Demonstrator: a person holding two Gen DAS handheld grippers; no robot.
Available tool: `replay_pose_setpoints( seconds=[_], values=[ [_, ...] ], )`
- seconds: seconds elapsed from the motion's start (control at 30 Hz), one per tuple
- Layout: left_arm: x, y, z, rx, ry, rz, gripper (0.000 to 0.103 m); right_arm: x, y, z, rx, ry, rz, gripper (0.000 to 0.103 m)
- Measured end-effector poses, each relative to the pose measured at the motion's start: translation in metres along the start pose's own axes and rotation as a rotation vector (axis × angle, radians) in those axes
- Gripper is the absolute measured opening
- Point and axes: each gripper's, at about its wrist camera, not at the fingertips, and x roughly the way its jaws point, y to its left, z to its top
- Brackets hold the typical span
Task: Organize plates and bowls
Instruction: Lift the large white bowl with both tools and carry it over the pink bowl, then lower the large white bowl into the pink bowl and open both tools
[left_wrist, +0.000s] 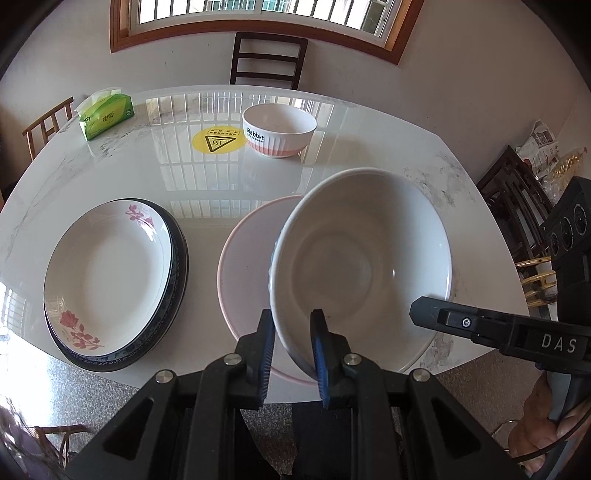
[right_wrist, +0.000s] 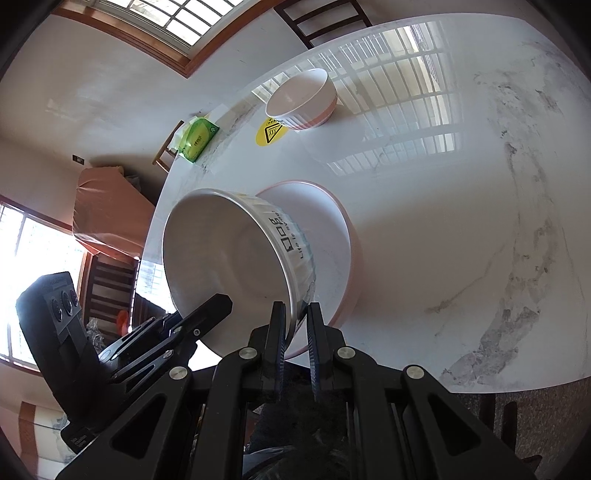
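The left gripper (left_wrist: 293, 328) pinches the rim of a tilted white bowl (left_wrist: 362, 258) over a pink-rimmed plate (left_wrist: 243, 273); two stacked plates (left_wrist: 110, 273) sit left on the bench (left_wrist: 184, 177).

1. We cannot see the base of the held bowl (left_wrist: 364, 258), and its near rim is covered by the left gripper's fingers (left_wrist: 267, 345).
2. We see only part of the pink-rimmed plate (left_wrist: 245, 269); the bowl hides its right side.
3. Of the dark-rimmed plates under the floral plate (left_wrist: 110, 273) only thin edges show, so we cannot count them.
4. The small print under "Rabbit" on the far bowl (left_wrist: 279, 129) is too small to read.
5. The hand (left_wrist: 543, 428) on the right gripper's handle is cut off by the frame edge.
6. In the right wrist view, glare washes out the window (right_wrist: 40, 258).
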Motion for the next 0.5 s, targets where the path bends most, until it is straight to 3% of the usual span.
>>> replay_pose_setpoints(
  seconds=[0.5],
  values=[
    [0.015,0.002,-0.002,-0.018,0.057,-0.010,0.020,0.003,-0.006,-0.001,0.009,0.003,0.001,0.012]
  ],
)
